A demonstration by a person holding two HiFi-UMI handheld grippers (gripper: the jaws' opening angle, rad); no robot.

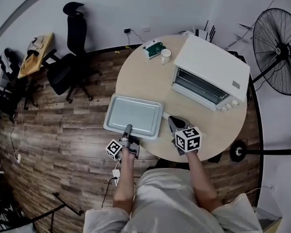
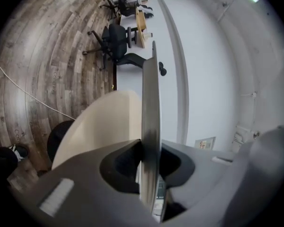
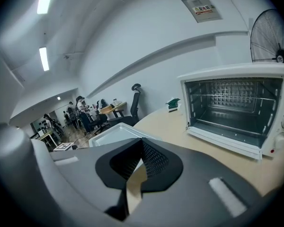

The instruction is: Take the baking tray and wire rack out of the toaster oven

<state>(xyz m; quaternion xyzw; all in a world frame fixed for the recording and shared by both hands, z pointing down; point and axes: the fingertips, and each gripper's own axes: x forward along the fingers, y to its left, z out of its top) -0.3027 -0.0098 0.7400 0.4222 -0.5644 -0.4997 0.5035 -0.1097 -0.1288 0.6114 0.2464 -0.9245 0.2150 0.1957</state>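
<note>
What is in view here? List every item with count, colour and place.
baking tray: one, grey, on the table's near left edge
toaster oven: one, white, door open, on the table's right side
wire rack: one, metal, inside the oven
mug: one, white, far side of the table
packet: one, green and white, beside the mug
table: one, round, light wood
office chair: one, black, on the floor to the left
fan: one, black, standing at the right
small desk: one, wooden, far left
left tool: one, grey, shut on the tray's near rim
right tool: one, grey, shut, empty, over the table
</note>
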